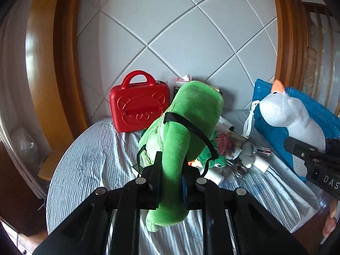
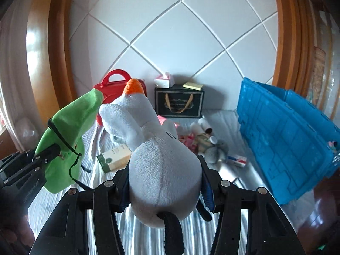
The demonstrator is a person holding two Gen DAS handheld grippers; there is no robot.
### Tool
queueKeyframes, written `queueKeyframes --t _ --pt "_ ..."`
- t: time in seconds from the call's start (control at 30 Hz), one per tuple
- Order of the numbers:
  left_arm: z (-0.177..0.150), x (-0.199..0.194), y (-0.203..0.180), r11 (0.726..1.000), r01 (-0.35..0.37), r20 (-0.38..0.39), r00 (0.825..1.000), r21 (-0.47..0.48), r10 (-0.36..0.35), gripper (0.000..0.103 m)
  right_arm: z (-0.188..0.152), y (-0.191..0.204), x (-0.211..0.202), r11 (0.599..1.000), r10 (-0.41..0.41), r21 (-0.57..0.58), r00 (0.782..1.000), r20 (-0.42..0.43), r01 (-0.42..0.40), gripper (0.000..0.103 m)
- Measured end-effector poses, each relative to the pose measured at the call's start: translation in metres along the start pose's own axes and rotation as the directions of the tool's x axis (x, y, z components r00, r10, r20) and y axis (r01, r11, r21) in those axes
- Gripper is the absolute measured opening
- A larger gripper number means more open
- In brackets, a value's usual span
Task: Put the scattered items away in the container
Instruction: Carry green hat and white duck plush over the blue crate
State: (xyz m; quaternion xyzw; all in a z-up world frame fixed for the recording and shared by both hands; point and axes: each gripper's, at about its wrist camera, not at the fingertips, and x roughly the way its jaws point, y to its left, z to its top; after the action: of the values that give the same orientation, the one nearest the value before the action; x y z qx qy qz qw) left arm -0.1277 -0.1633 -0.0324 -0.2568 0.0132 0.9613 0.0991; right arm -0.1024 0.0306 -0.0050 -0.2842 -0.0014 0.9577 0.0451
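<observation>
My left gripper (image 1: pixel 170 170) is shut on a green plush toy (image 1: pixel 187 127) with a black strap, held up above the bed; the same green plush (image 2: pixel 68 136) shows at the left of the right wrist view. My right gripper (image 2: pixel 164 174) is shut on the body of a white plush goose (image 2: pixel 157 157) with an orange beak, also lifted off the bed; the goose (image 1: pixel 289 114) appears at the right in the left wrist view. The blue plastic crate (image 2: pixel 282 140) stands tilted on the right side of the bed, its inside mostly hidden.
A red case (image 1: pixel 138 106) and a black gift bag (image 2: pixel 179 104) stand against the white padded headboard. Small items lie scattered mid-bed: a grey plush (image 2: pixel 216 150), a green-white box (image 2: pixel 114 157), tubes, scissors (image 1: pixel 239 169). Wooden frames flank both sides. The striped bedsheet (image 1: pixel 89 159) lies bare at the left.
</observation>
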Motion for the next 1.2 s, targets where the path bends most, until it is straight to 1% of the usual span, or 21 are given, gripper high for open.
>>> queueKeyframes --t 0.17,0.3,0.37,0.5,0.67,0.77,0.83,1.03,1.2 --pt "0.009 -0.013 -0.035 0.999 0.029 0.033 0.999 0.032 -0.03 0.014 0.006 -0.033 -0.028 0.999 -0.04 0.033 0.998 0.043 0.039 0.052" --pt "0.019 -0.019 -0.077 0.997 0.047 0.073 0.996 0.061 -0.051 0.014 0.009 -0.075 -0.049 0.996 -0.072 0.059 0.994 0.085 0.067 0.052" --pt "0.025 -0.022 -0.103 0.996 0.052 0.097 0.994 0.073 -0.059 0.014 0.011 -0.104 -0.059 0.994 -0.089 0.072 0.99 0.106 0.082 0.052" --pt "0.039 -0.023 -0.17 0.995 0.068 0.139 0.987 0.072 -0.077 0.014 0.013 -0.168 -0.078 0.992 -0.113 0.074 0.983 0.146 0.103 0.052" --pt "0.06 -0.029 -0.267 0.993 0.076 0.2 0.975 0.091 -0.093 0.014 0.02 -0.266 -0.102 0.987 -0.152 0.084 0.97 0.19 0.138 0.052" --pt "0.076 -0.033 -0.32 0.992 0.09 0.222 0.969 0.091 -0.108 0.014 0.025 -0.319 -0.113 0.982 -0.185 0.087 0.963 0.194 0.171 0.052" --pt "0.088 -0.034 -0.356 0.989 0.102 0.238 0.963 0.109 -0.125 0.014 0.027 -0.352 -0.119 0.976 -0.213 0.098 0.957 0.195 0.197 0.052" --pt "0.123 -0.023 -0.447 0.97 0.151 0.257 0.946 0.193 -0.198 0.014 0.035 -0.427 -0.116 0.955 -0.278 0.158 0.942 0.186 0.251 0.052" --pt "0.144 0.004 -0.506 0.944 0.229 0.254 0.924 0.236 -0.288 0.014 0.04 -0.471 -0.101 0.932 -0.338 0.19 0.928 0.154 0.308 0.052"
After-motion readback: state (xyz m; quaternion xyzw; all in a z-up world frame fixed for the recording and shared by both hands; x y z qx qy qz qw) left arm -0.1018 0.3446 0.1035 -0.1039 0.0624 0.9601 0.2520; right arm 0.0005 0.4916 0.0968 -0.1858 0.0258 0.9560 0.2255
